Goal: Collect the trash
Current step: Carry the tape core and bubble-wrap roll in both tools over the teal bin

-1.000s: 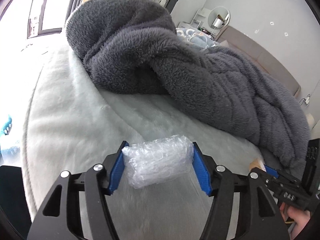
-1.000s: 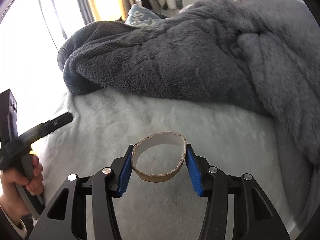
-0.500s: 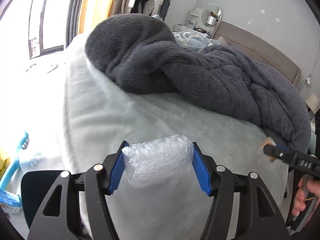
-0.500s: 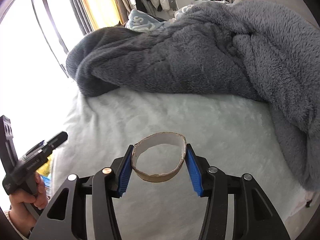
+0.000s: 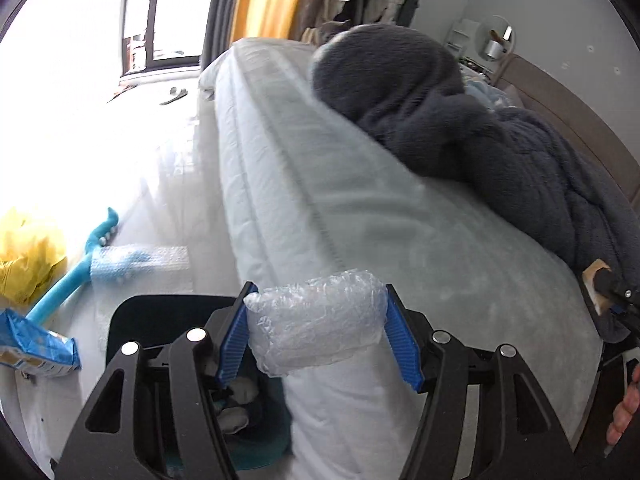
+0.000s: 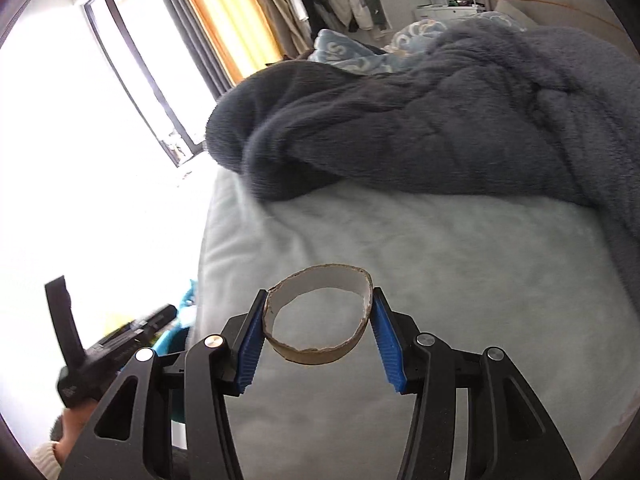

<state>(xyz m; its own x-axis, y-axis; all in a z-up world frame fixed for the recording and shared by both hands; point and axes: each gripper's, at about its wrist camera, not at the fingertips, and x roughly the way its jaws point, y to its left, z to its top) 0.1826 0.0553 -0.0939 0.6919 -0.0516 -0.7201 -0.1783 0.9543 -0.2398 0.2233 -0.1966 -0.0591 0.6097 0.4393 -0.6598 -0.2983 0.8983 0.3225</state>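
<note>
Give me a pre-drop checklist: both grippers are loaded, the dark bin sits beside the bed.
1. Left gripper clamped on bubble wrap wad: ok.
2. Right gripper clamped on cardboard ring: ok; ring squeezed oval.
3. Bin open, visible below left gripper: ok.
4. Wad directly over bin opening: not ok; it looks over the mattress edge.
5. Ring over bin: not ok; over the bed sheet.
6. Room left in bin: cannot tell.

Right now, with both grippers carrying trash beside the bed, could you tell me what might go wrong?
1. The thin brown cardboard ring is pinched only at its sides by the right gripper; it may buckle and slip out.
2. The clear bubble-wrap wad in the left gripper is squashy, so it could slide free short of the black bin.
</note>
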